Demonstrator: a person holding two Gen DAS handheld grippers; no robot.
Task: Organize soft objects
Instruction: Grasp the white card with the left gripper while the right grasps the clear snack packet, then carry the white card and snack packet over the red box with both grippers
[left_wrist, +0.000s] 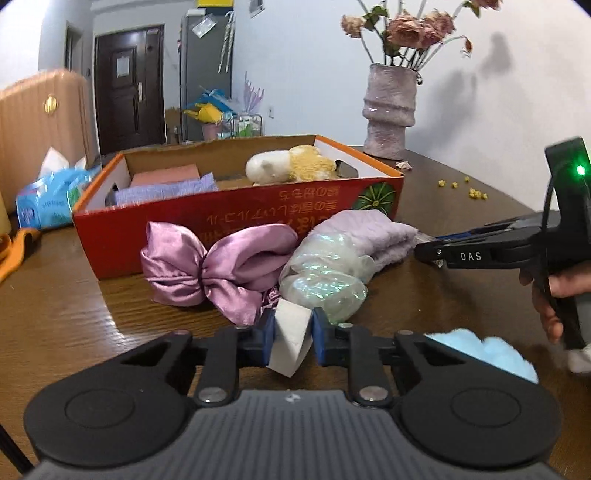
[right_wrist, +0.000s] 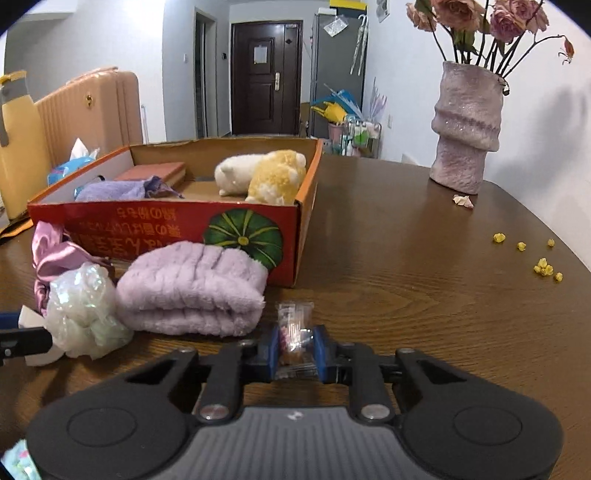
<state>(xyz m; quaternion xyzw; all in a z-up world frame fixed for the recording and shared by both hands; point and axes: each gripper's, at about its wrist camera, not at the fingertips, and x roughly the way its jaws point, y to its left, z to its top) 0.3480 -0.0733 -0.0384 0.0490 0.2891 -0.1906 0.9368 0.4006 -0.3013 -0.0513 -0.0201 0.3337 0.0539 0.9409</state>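
1. My left gripper (left_wrist: 293, 336) is closed on a white foam block (left_wrist: 291, 338); both blue pads press its sides, and it sits tilted between them just above the wooden table (left_wrist: 461, 295).
2. My right gripper (right_wrist: 295, 350) is pinched on a small clear plastic packet (right_wrist: 293, 332) with pinkish bits inside, down near the tabletop.
3. In front of my left gripper lie a pink satin bow (left_wrist: 214, 264) and an iridescent crinkly bundle (left_wrist: 325, 273), touching each other.
4. A folded lilac plush towel (right_wrist: 192, 288) lies against the bundle and leans on the front wall of the red cardboard box (right_wrist: 166, 225).
5. Inside the box lie a white and yellow plush toy (right_wrist: 266, 177) at the right end, a purple cloth (right_wrist: 110, 190) and a pink block (right_wrist: 151, 170) at the left.
6. A light blue fluffy piece (left_wrist: 484, 350) lies beside my left gripper's right side.
7. A vase of dried roses (right_wrist: 467, 129) stands well apart from the box.
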